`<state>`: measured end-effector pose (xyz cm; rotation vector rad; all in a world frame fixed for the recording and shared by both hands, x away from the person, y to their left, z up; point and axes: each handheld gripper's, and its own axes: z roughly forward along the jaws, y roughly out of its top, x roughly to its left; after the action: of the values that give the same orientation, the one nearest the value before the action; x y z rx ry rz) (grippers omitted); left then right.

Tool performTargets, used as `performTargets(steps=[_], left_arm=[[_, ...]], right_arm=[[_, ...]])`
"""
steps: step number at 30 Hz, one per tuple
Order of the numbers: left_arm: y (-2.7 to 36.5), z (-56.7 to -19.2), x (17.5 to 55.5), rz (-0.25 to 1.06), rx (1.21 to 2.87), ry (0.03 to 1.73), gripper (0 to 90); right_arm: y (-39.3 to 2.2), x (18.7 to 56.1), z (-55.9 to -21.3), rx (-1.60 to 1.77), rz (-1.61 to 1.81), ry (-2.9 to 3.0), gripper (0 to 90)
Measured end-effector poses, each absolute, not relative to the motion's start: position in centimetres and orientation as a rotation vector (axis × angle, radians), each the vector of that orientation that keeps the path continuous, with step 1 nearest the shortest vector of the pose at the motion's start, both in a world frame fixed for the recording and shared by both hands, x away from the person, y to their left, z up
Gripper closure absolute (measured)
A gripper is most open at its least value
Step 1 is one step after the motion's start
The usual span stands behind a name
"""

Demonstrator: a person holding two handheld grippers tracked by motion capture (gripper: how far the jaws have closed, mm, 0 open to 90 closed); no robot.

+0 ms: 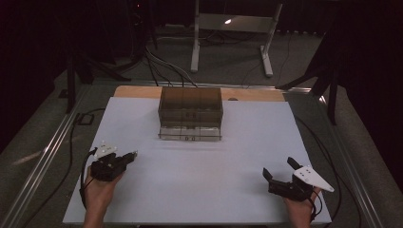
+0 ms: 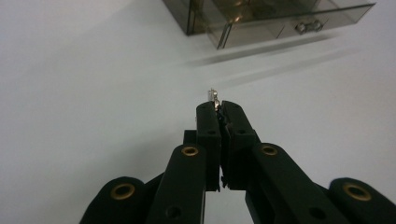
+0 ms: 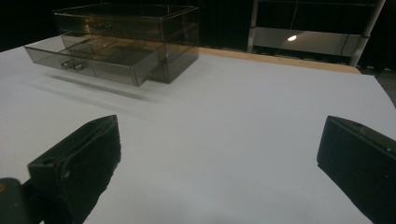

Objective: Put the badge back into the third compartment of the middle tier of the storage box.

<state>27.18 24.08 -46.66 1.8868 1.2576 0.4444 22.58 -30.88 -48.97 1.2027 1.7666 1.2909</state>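
Observation:
A smoky clear drawer box (image 1: 191, 105) stands at the back middle of the white tabletop (image 1: 199, 180), with its bottom drawer (image 1: 190, 134) pulled out toward me. My left gripper (image 1: 133, 155) is held at the front left, tips pointing toward the box. In the left gripper view the gripper (image 2: 219, 108) is shut on a small silvery metal piece (image 2: 214, 95) that pokes out past the tips, and the open drawer (image 2: 285, 23) lies ahead. At the front right, my right gripper (image 1: 278, 167) is open, nothing between its jaws. The right gripper view shows the box (image 3: 126, 35) at upper left.
A wooden strip (image 1: 138, 91) runs along the table's far edge. Metal rails (image 1: 45, 161) border the table at left and right. Black cables (image 1: 328, 156) trail from both grippers. White stand legs (image 1: 195, 42) rise on the floor beyond the table.

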Motion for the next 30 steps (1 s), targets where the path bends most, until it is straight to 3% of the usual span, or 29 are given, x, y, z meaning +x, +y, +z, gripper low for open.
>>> performTargets(steps=[30], left_arm=[[20.6,-43.6,29.7,0.443,1.826,1.158,88.6]], right_arm=[[-31.1,22.5,-48.9,1.201,1.298,1.761,0.0]])
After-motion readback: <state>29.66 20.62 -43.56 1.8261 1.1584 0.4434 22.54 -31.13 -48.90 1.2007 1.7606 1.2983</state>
